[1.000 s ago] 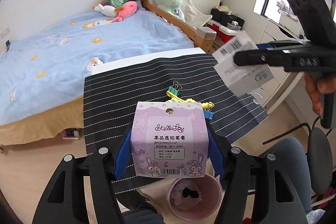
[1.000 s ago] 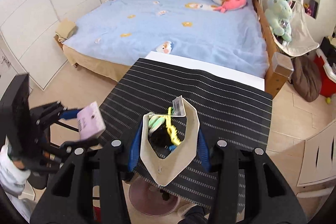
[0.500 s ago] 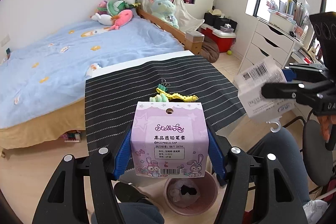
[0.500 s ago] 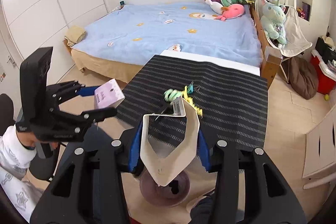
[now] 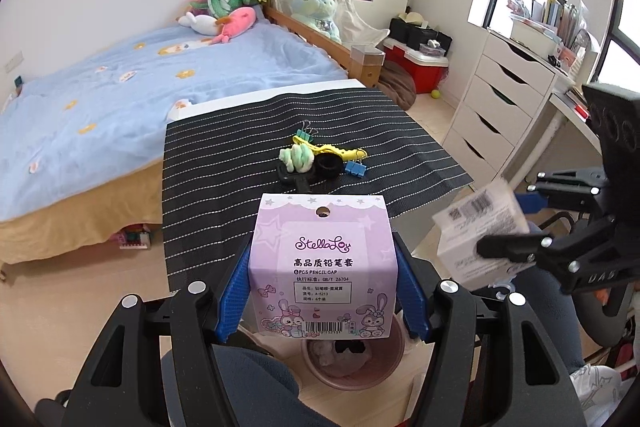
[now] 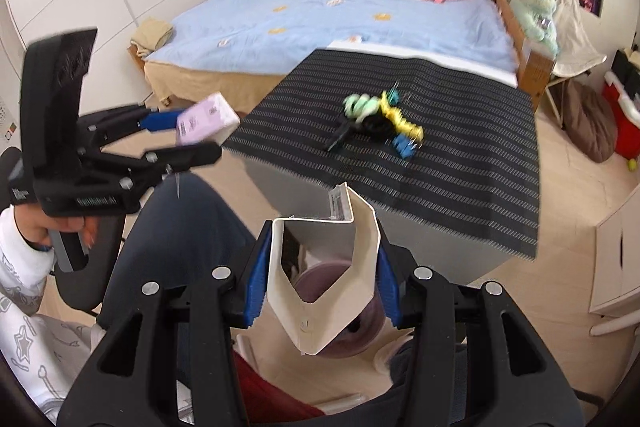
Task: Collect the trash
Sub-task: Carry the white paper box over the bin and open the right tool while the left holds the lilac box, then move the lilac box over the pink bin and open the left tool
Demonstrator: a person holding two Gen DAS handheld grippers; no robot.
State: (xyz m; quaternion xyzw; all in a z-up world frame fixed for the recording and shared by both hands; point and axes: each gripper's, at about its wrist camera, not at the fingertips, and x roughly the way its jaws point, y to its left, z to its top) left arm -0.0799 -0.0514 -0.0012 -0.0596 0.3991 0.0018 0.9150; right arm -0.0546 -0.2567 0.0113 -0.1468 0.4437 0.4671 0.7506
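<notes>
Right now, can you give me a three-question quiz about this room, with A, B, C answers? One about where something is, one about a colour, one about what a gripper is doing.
1. Where is the bin?
A. on the bed
B. on the floor below the grippers
C. on the table

2. What colour is the box in the left gripper?
A. purple
B. green
C. orange

3. What is the right gripper doing?
A. hanging open and empty
B. gripping a white carton
C. pinching a clip

Answers:
1 B: the bin shows on the floor under both held items.
2 A: its printed front is purple.
3 B: blue pads press the carton's sides.
</notes>
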